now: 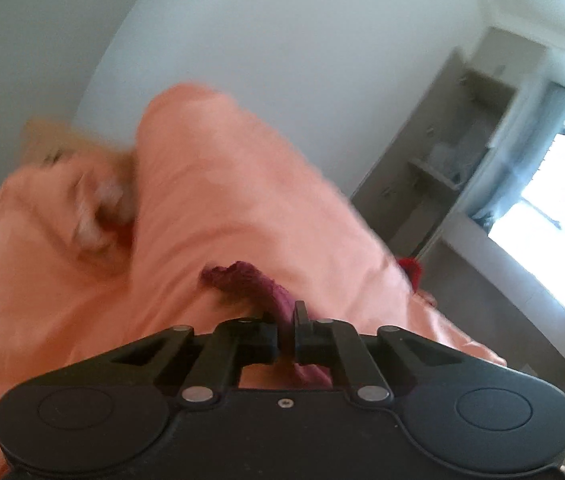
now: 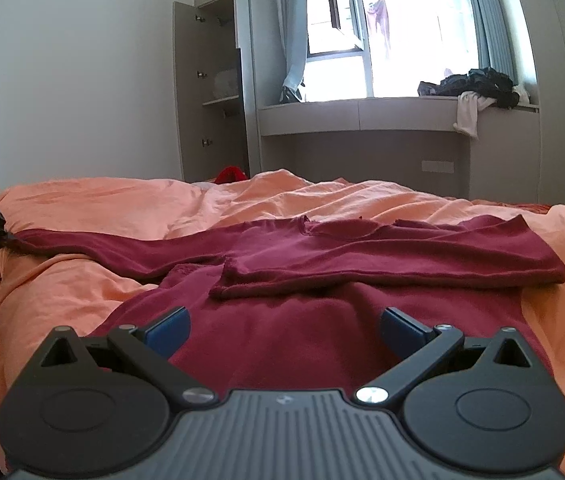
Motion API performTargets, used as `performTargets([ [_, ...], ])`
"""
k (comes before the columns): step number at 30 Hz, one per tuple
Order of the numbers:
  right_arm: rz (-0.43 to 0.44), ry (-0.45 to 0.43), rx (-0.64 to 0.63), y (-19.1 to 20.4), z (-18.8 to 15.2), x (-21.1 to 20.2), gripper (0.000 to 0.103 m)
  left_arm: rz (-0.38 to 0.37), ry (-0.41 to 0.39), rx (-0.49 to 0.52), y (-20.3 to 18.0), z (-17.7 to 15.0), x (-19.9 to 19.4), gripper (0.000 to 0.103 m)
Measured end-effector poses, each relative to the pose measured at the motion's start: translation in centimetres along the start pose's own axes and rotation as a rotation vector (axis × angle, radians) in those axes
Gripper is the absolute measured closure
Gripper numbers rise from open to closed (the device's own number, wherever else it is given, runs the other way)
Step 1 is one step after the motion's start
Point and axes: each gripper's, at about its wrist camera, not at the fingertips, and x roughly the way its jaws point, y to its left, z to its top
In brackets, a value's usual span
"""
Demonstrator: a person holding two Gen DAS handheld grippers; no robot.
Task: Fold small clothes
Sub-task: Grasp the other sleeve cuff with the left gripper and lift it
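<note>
Pinching sweater sleeve: left hand-held gripper; right hand-held gripper above hem.

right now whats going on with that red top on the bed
A person with a gripper in each hand is folding a dark red long-sleeved top that lies on an orange bedsheet. One sleeve is already folded across the chest. The left gripper is shut on the end of the other sleeve, which stretches out to the side. The right gripper is open above the lower part of the top, holding nothing. The left wrist view is blurred.
</note>
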Motion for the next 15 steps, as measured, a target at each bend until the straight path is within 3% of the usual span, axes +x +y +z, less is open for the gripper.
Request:
performTargets([
  [2,-0.003,-0.016,0.0,-0.2,0.1,-0.3,0.0,-0.073,-0.054,0.06,-2.0,0.8,-0.5,0.099],
  [6,-0.013,-0.049,0.024,-1.0,0.5,-0.9,0.0,-0.299,-0.127,0.157,-6.8,2.0,-2.2,0.099],
  [10,-0.027,-0.091,0.065,-1.9,1.0,-1.6,0.0,-0.551,-0.139,0.282,-12.7,1.9,-4.8,0.099],
  [15,-0.077,-0.143,0.1,-3.6,1.8,-2.9,0.0,-0.817,-0.092,0.433,-19.4,-1.2,-8.9,0.099],
])
